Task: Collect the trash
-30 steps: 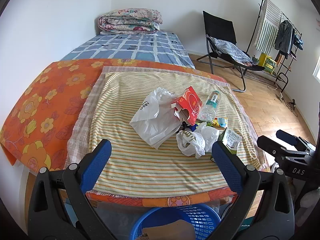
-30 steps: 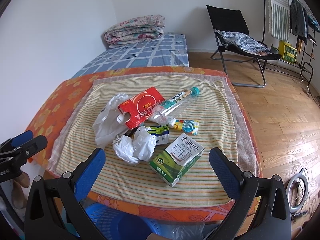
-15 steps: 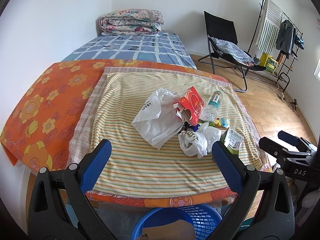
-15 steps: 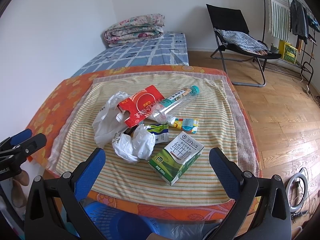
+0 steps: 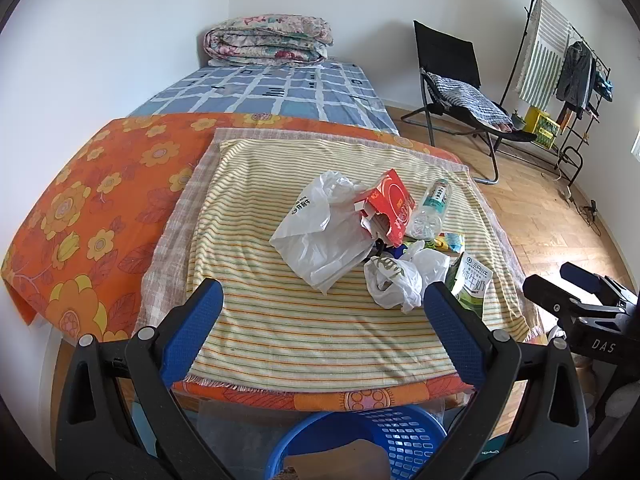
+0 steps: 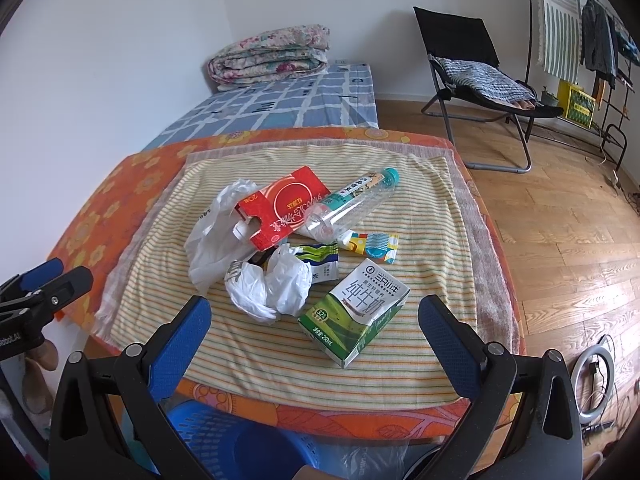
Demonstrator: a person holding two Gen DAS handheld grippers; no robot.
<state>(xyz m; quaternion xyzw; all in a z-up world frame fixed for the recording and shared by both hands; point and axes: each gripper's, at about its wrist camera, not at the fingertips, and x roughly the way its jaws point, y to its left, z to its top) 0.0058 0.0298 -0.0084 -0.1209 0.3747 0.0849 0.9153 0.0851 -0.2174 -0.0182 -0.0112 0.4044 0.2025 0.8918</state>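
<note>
My left tool [image 5: 322, 304]: open, empty | my right tool [image 6: 314, 318]: open, empty | milk carton [image 6: 354, 312], plastic bags [image 6: 268, 286] on surface [image 6: 420, 344] | blue basket [image 5: 404, 436] below edge

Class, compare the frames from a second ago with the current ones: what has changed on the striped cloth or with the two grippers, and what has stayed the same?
Very little changed. Both views drift slightly, so the grippers shifted a touch. The left gripper and right gripper stay open and empty. The milk carton, red box, clear bottle and white plastic bags lie where they were.
</note>
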